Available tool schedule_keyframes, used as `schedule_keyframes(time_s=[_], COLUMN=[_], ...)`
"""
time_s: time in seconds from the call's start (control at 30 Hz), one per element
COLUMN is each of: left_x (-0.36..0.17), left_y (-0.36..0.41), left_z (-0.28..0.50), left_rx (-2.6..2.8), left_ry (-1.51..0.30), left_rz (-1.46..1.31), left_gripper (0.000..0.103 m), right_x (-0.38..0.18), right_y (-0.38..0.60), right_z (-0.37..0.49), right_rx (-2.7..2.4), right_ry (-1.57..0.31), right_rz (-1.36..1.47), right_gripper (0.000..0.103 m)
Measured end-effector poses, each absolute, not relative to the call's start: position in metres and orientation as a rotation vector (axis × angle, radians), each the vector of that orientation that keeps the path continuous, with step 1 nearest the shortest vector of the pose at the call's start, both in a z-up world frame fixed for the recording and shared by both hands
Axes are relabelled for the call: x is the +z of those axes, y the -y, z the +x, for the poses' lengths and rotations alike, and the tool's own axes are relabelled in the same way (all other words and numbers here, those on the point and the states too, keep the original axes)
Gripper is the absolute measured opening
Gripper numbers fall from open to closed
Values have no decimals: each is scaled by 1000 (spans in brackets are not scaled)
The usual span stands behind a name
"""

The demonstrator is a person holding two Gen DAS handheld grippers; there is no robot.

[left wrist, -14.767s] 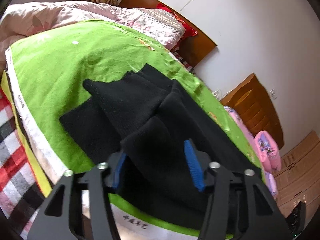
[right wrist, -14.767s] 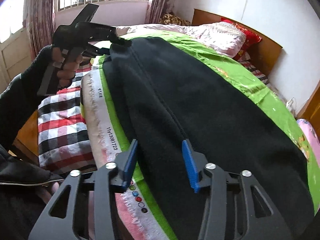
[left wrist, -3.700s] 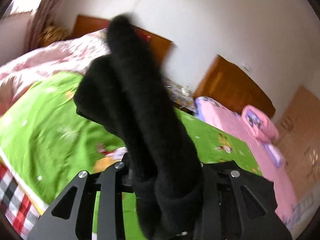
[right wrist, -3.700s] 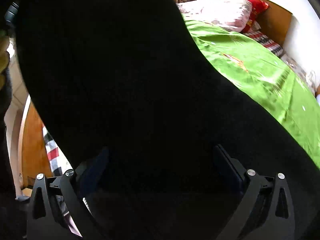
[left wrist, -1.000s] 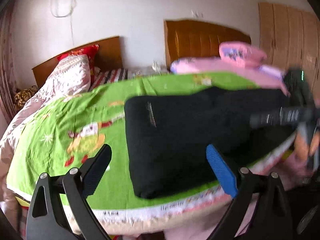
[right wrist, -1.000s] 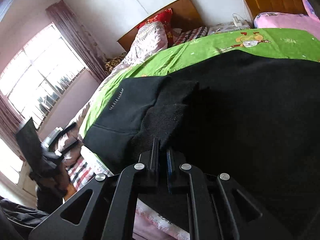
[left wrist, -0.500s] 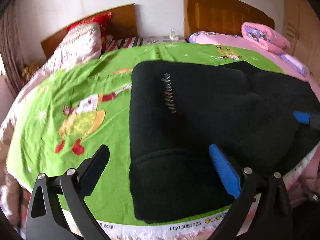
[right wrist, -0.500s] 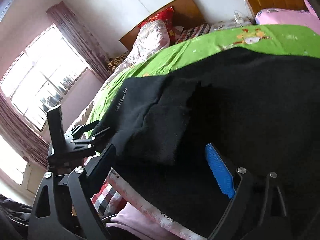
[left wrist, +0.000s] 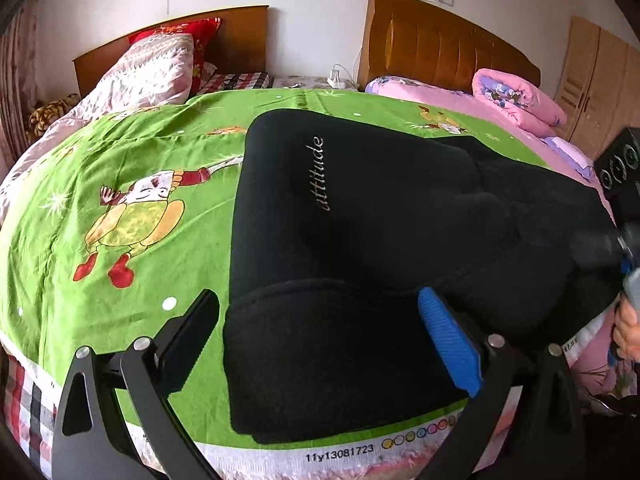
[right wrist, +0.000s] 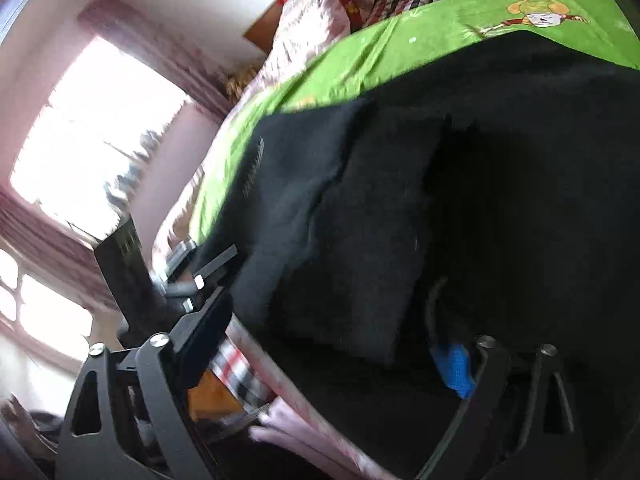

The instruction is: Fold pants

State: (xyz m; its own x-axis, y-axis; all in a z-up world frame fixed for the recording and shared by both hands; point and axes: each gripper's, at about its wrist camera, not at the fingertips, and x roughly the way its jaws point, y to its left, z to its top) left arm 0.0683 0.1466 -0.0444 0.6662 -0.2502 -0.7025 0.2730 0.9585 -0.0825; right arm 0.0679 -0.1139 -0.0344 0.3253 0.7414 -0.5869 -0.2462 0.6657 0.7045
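The black pants (left wrist: 360,220) lie folded on the green quilt (left wrist: 120,168), with the pale word "attitude" on top. My left gripper (left wrist: 320,340) is open. The pants' near folded end lies between its fingers and neither pad presses on it. In the blurred right wrist view my right gripper (right wrist: 328,352) stands wide with its jaws closing. The pants (right wrist: 360,220) lie between and over the blue pad (right wrist: 452,364), and the other finger is clear of the cloth. The left gripper (right wrist: 180,276) shows beyond the pants' left end. The right gripper's body (left wrist: 624,200) shows at the right edge of the left wrist view.
The quilt's white printed hem (left wrist: 340,456) runs along the bed's near edge. Pillows (left wrist: 160,68) and a wooden headboard (left wrist: 240,40) are at the far end. A second bed with pink bedding (left wrist: 516,96) stands to the right. A bright window (right wrist: 92,152) is at the left.
The right gripper let go of the pants' fold and opened wide, then swung across the cloth. The left gripper came closer and lower over the pants' near end.
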Motion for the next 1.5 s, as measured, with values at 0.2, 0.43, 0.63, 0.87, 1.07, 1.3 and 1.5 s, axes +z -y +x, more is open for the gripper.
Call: schedule_keyframes(time_s=[0.2,0.43,0.63,0.87,1.07,1.3,1.5], left_x=[-27,-5,-31,-44,-45,-47,-47], left_y=[-154,-218,-175,-180,-173,-175,-178], left_z=[56,21,15,48,39,46,48], left_rx=[-261,-139,-240,-146,-129,-132,-127], left_ry=[-727,-678,-742,-793,-790,-809,-820], left_rz=[101,84,182,55,94,80,58], left_gripper=[100,100,100,101,101,102,102], right_x=[-33,13,43,70,35,-21,-10], right_y=[100,100,89,106,137,158,157], right_z=[70,57,56,43,18,22,20], right_rx=[638,609,595,552,464,448,465], right_ry=[-977,-778,-694,-595,-648,-763,-731], right_rz=[456,410,354,314,351,447,441], right_gripper=[40,21,20,18,18,18,18])
